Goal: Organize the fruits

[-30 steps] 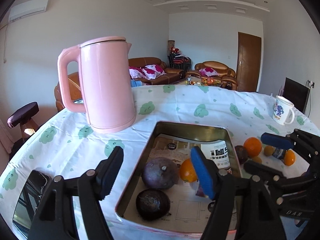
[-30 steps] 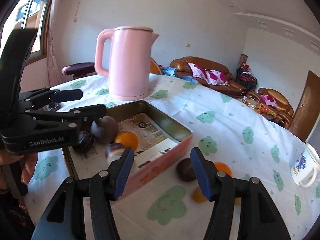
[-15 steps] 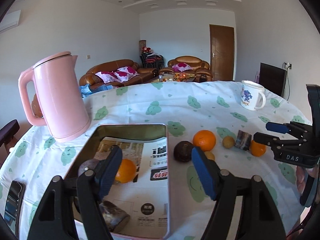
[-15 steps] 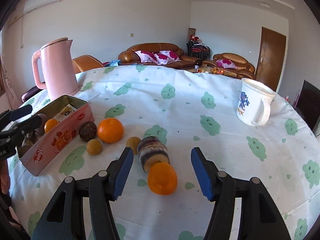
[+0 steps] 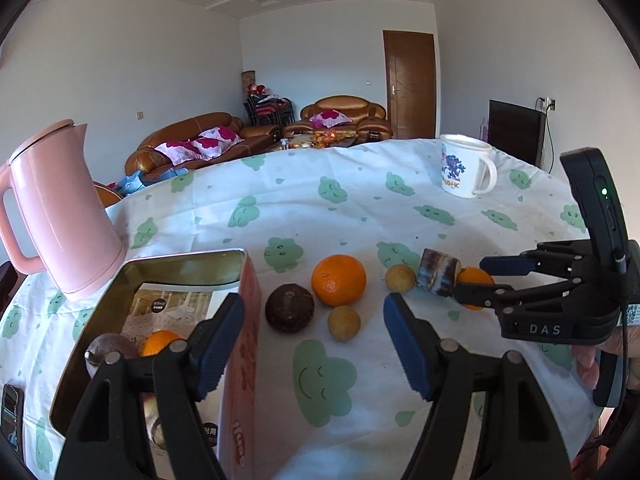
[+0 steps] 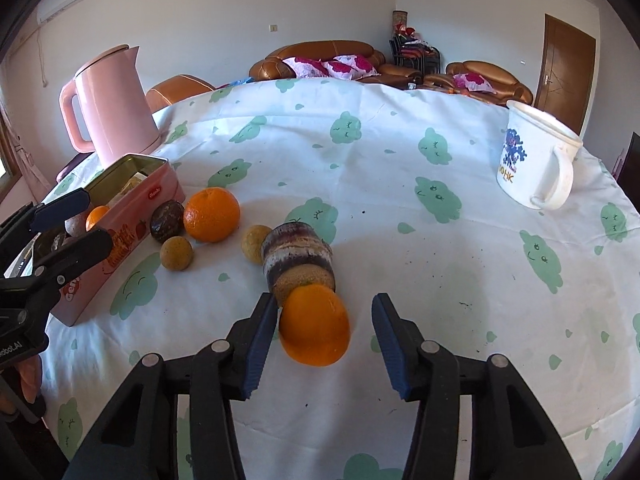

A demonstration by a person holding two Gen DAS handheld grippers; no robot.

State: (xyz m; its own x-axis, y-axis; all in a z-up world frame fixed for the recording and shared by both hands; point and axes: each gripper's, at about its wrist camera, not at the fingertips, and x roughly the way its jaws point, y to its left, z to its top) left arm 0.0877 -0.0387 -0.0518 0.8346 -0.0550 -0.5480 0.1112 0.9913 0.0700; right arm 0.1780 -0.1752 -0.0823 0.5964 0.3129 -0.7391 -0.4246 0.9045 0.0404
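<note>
Fruit lies loose on the worktop [image 6: 400, 168] beside the pink tin [image 6: 132, 216]: a small orange [image 6: 314, 326] sits nearest, between the fingers of the right claw [image 6: 324, 334], with a banded brown chunk [image 6: 298, 262] touching its far side; further off lie a big orange [image 6: 212, 214], a dark round fruit [image 6: 167, 216] against the tin wall, and two small tan fruits [image 6: 176, 253]; the tin already holds an orange and some dark fruit; the right claw is closing around the small orange, the left pad at its skin, the right pad still apart from it, so it is not yet gripped; to do this well, I judge, keep the fingers level with the orange's widest part and squeeze gently, since it could roll or nudge the chunk behind; lift straight before swinging to the tin; the left claw [image 5: 312, 344] hangs released, holding nothing, over the tin's near wall and the bare cloth, and should stay clear.
</note>
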